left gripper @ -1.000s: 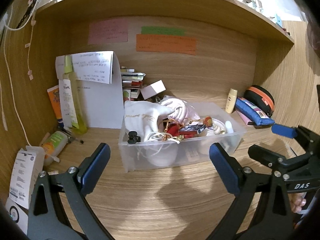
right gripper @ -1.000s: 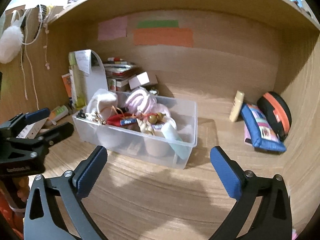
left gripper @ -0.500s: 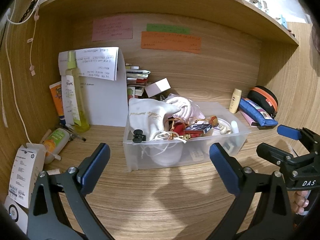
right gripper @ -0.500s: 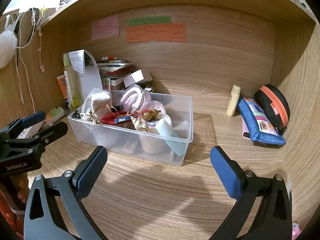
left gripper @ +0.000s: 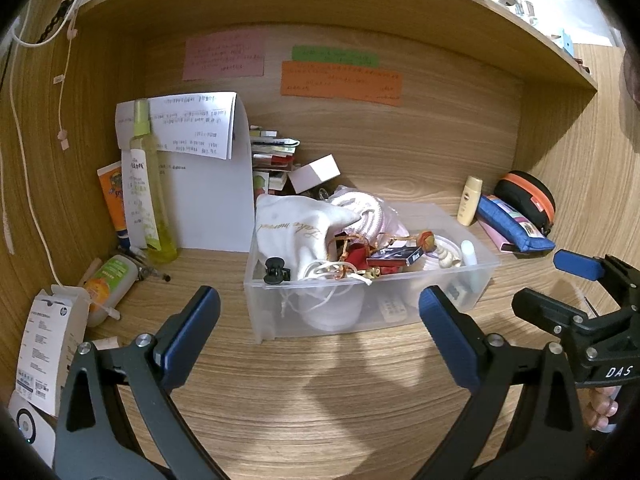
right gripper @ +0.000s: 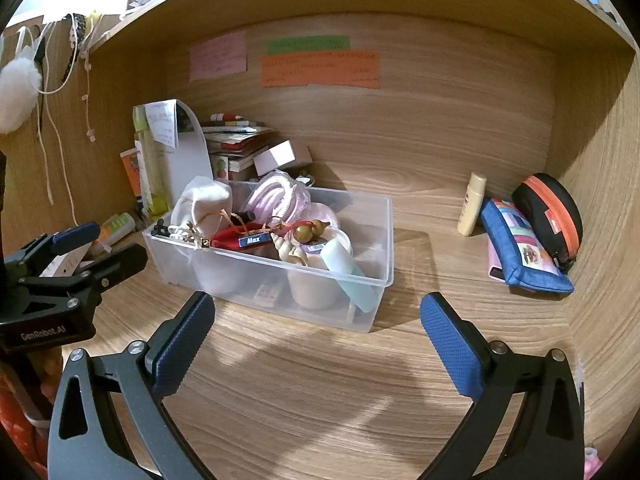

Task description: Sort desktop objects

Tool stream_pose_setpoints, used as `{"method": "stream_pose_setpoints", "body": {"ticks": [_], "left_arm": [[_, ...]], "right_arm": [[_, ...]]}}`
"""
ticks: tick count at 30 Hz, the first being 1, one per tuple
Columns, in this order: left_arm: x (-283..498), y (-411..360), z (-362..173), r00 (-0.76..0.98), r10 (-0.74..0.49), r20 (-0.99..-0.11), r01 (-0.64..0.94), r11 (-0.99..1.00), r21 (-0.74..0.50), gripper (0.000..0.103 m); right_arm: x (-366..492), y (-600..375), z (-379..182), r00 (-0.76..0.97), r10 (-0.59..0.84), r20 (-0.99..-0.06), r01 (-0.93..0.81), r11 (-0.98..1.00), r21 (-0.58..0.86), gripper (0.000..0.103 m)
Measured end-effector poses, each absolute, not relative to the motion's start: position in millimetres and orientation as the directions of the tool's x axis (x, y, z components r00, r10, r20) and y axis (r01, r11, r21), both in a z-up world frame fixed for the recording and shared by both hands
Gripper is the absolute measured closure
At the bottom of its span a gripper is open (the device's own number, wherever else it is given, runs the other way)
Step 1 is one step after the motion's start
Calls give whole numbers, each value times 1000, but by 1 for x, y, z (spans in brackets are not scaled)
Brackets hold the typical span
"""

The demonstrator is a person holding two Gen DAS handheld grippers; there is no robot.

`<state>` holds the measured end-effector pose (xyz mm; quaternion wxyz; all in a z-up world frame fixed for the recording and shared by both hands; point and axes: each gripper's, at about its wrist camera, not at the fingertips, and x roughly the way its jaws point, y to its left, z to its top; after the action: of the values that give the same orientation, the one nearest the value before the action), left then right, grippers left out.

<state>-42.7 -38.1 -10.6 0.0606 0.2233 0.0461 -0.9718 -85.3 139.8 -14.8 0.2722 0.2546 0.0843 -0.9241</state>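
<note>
3 paper notes [left gripper: 340, 76] on back panel; cords [right gripper: 60, 120] hanging left

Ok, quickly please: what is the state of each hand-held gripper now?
Left hand-held gripper: open, holding nothing.
Right hand-held gripper: open, holding nothing.

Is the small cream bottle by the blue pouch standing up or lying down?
Standing up: the cream bottle rests on its base, cap on top, beside the blue pouch.

Our left tool [left gripper: 319, 330] and right tool [right gripper: 317, 334] were black frames with silver screws and textured blue pads [right gripper: 448, 344]; white lettering marked both bodies.
</note>
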Motion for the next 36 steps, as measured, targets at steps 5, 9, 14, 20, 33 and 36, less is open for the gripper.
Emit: {"method": "stream_pose_setpoints", "body": {"ticks": [5, 9, 14, 20, 33, 36], "left_arm": [[-43, -39, -10, -893, -92, -441, 135, -989, -67, 2], [-45, -36, -9, -893, -88, -442, 122, -991, -49, 2], [-45, -32, -6, -897, -88, -433, 114, -993, -33, 2], [-47, -26, -5, -898, -96, -429, 108, -994, -2, 2], [-54, -26, -6, -886, -81, -456, 100, -995, -16, 2], [-55, -26, -7, -887, -73, -457, 94, -995, -23, 2]], "right_arm": [[-86, 141, -15, -718, -464, -518, 547, -837, -8, 0], [-89, 142, -15, -710, -472, -523, 550, -835, 8, 0], [-90, 142, -14, -708, -476, -521, 552, -834, 12, 0], [-90, 140, -15, -702, -483, -523, 562, -827, 9, 0], [-90, 138, -16, -701, -483, -526, 566, -824, 2, 0], [-91, 137, -17, -699, -482, -528, 566, -824, 2, 0]]}}
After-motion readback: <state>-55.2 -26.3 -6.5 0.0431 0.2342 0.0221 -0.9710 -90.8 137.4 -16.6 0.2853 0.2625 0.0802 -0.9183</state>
